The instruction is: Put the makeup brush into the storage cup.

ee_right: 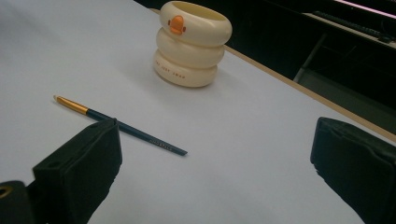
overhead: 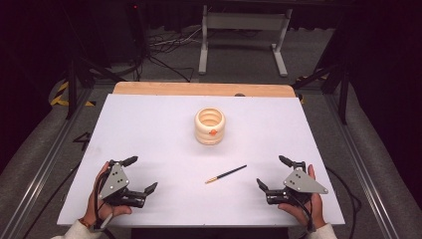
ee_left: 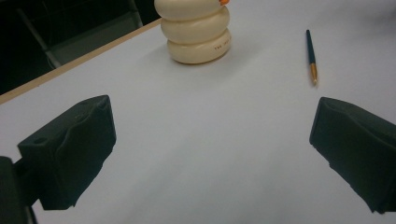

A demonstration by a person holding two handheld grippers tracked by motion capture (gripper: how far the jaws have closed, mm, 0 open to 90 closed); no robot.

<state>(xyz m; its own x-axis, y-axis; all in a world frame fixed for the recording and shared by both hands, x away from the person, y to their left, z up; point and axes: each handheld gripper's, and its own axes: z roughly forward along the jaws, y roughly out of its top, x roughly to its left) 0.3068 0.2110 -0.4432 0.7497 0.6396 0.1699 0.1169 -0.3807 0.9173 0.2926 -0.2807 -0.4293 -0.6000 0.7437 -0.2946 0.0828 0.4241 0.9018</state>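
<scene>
pen [overhead: 226, 174] lies flat between both hands, slanting, gold tip toward the left gripper [overhead: 141, 175]; right gripper [overhead: 270, 172] looks slightly nearer; both spread empty.

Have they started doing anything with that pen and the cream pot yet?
Nothing looks done: the slim dark blue pen with a gold tip lies on the white table, apart from the cream ringed holder. The left gripper and right gripper rest open, empty. Everything remains.

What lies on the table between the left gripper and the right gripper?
In the high view, a dark pen with a gold tip lies on the white table between the left gripper and the right gripper.
</scene>
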